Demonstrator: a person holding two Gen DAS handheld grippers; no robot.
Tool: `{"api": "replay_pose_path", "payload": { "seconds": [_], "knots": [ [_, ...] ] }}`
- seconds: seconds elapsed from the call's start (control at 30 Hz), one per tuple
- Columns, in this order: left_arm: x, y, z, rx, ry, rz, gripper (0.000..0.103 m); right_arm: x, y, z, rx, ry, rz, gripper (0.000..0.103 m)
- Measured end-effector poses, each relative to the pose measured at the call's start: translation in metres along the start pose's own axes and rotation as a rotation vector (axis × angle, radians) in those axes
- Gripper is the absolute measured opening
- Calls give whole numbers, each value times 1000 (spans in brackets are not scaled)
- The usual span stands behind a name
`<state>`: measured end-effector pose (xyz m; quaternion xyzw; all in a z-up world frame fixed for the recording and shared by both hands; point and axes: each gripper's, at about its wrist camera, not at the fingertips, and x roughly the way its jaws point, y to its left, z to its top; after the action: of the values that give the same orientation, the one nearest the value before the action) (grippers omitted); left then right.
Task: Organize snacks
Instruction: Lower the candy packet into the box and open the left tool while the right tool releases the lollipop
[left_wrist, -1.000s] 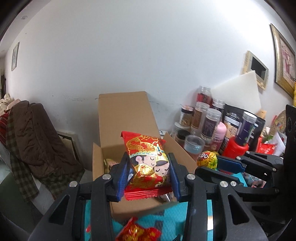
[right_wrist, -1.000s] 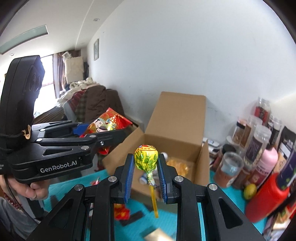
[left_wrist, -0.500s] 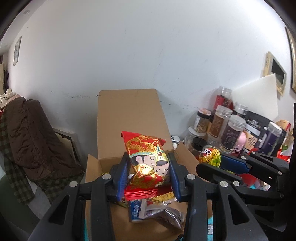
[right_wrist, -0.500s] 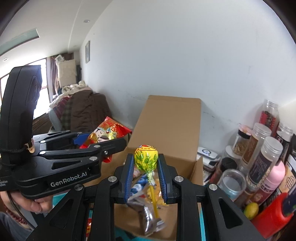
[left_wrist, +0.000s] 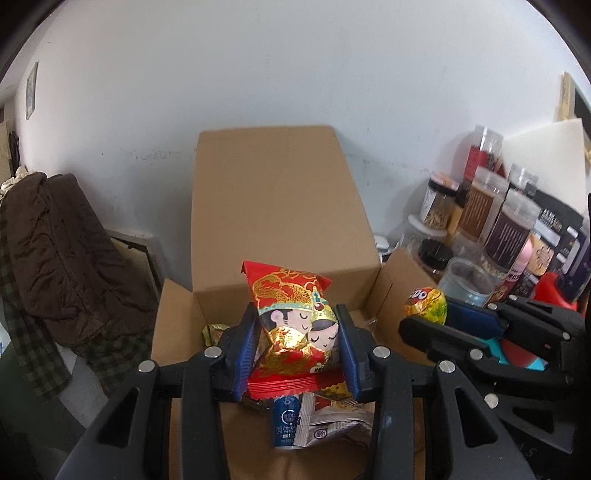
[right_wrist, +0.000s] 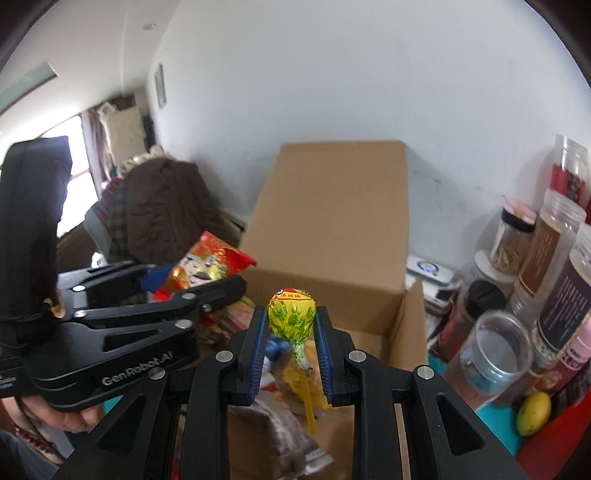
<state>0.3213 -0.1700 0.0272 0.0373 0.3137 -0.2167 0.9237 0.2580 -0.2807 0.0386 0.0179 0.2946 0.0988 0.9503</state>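
Left jaws (left_wrist: 298, 345): closed on a red and gold snack packet (left_wrist: 295, 321); the blue pads pressed its two sides, its printed faces turned toward my camera; the packet stood upright between them

Right jaws (right_wrist: 291, 339): closed tight on a lollipop (right_wrist: 291, 314) in a yellow and green wrapper; the head sat between the pads, the yellow stick hung down below them

Where I held them: both hung over the open cardboard box (left_wrist: 273, 229), side by side; from my left camera the right jaws (left_wrist: 424, 321) showed at the right with the lollipop (left_wrist: 424, 303) at their tip; from my right camera the left jaws (right_wrist: 207, 280) showed at the left with the packet (right_wrist: 207, 264)

Box: its tall back flap stood up against the white wall (left_wrist: 295, 74); side flaps open

Inside the box: a blue sachet (left_wrist: 286, 421), a grey wrapper (left_wrist: 332, 424) just beside it, and a gold-wrapped sweet (left_wrist: 213, 330) near the left wall

Right of the box: a crowd of clear jars (right_wrist: 550, 266) with dark and pale contents, one open-topped jar (right_wrist: 491, 354) nearest, and a yellow fruit (right_wrist: 533, 408); they stood on a teal bench (right_wrist: 495, 424)

Left of the box: a brown coat (left_wrist: 62, 254) draped over furniture

My hand (right_wrist: 70, 413): partly seen under the left handle
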Motion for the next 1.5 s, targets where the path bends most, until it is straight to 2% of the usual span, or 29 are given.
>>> {"api": "replay_pose_path", "payload": {
  "seconds": [0.3, 0.7, 0.8, 1.0, 1.2, 1.23, 1.5],
  "knots": [
    [34, -3, -11, 10, 91, 17, 39, 25, -23, -13, 44, 92, -29, 25],
    [67, 0, -22, -3, 212, 50, 39, 53, -26, -30, 43, 197, -40, 25],
    [69, 0, -22, 0, 224, 83, 39, 57, -25, -32, 45, 206, -36, 25],
    [82, 3, -25, -9, 307, 119, 40, 60, -25, -35, 52, 220, -42, 26],
    [93, 10, -31, -27, 408, 114, 40, 65, -27, -35, 53, 233, -45, 27],
    [94, 10, -32, -26, 420, 112, 40, 65, -27, -36, 53, 236, -45, 31],
    [90, 6, -33, -15, 409, 138, 43, 61, -24, -36, 46, 231, -37, 31]
  ]
}}
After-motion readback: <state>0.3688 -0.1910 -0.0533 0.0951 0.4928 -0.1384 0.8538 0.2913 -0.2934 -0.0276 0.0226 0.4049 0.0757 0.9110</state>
